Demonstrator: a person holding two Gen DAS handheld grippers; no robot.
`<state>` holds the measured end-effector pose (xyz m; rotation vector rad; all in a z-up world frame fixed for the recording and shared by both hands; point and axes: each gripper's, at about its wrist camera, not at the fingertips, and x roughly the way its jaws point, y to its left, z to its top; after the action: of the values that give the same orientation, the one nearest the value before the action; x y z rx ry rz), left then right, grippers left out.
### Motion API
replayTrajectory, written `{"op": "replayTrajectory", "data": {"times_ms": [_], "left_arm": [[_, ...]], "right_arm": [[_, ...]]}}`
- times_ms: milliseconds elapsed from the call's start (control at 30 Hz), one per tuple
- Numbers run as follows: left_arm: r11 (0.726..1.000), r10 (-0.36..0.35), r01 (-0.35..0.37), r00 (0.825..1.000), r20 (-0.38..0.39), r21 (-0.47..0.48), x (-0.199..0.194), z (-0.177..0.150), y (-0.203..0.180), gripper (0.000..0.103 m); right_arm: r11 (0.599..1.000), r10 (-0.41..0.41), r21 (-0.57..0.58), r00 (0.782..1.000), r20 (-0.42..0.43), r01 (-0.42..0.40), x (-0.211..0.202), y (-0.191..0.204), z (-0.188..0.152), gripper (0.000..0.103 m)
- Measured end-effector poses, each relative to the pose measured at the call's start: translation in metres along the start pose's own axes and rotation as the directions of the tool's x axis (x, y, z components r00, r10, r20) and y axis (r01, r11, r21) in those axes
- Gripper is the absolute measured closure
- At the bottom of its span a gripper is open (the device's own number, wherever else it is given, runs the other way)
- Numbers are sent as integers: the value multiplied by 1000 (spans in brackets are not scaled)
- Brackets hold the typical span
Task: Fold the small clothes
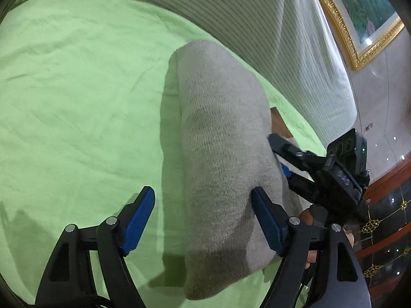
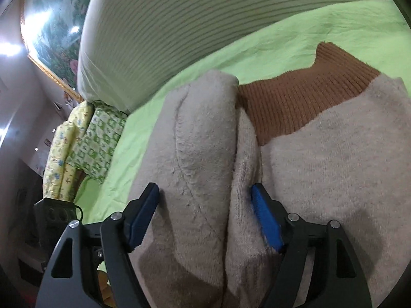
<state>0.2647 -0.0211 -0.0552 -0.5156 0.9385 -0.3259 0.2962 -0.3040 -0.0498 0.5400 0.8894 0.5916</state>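
A beige knitted sweater (image 1: 221,138) lies folded on the green bedsheet (image 1: 77,89). Its brown ribbed band (image 2: 295,97) shows in the right wrist view. My left gripper (image 1: 203,192) is open just above the near end of the sweater; its left pad is over bare sheet and its right pad rests against the cloth's edge. My right gripper (image 2: 205,187) is open too, with a thick folded roll of the sweater (image 2: 200,141) lying loose between its jaws. In the left wrist view the right gripper (image 1: 285,151) comes in from the right side of the sweater.
A large striped pillow (image 1: 231,12) lies along the far side of the sheet. Patterned yellow and green bedding (image 2: 84,143) is bunched at the sheet's left edge. A gold-framed painting (image 1: 359,20) hangs on the wall, and dark wooden furniture (image 1: 385,205) stands to the right.
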Motion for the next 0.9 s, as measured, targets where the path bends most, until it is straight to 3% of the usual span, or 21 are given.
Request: {"op": "replayTrajectory", "data": {"times_ms": [67,133,167,400,533,733,900], "left_arm": [[1000,1,-1,1000,-8,-2,6,1,-2,24],[1000,4,-4,1000,-8,-1,7,0,-4,24],[1000,6,-6,1000,-8,2,7,1,-6,24],[996,-19,19,1000,0,83,-2,8,-47,24],[988,17,-15,1000,-13,152,8,1,-66,24],[986,66,-47,991,-112,160,42,-18,-61,24],[989,71,-54,990,-124,137,42,-22,-54,22]], "right_arm": [[1000,-16,-4,1000,-16,16,2,0,-1,63],[1000,-19,4,1000,-15,19,-2,-2,-2,80],[1000,-19,-5,1000,-6,19,-7,-2,-2,84],[991,-50,-117,983,177,71,-78,44,13,88],[979,-141,-111,957,252,174,-124,44,13,88],[932,-362,18,921,145,363,-105,-34,-15,88],[951,-308,63,937,166,302,-104,-42,-19,85]]}}
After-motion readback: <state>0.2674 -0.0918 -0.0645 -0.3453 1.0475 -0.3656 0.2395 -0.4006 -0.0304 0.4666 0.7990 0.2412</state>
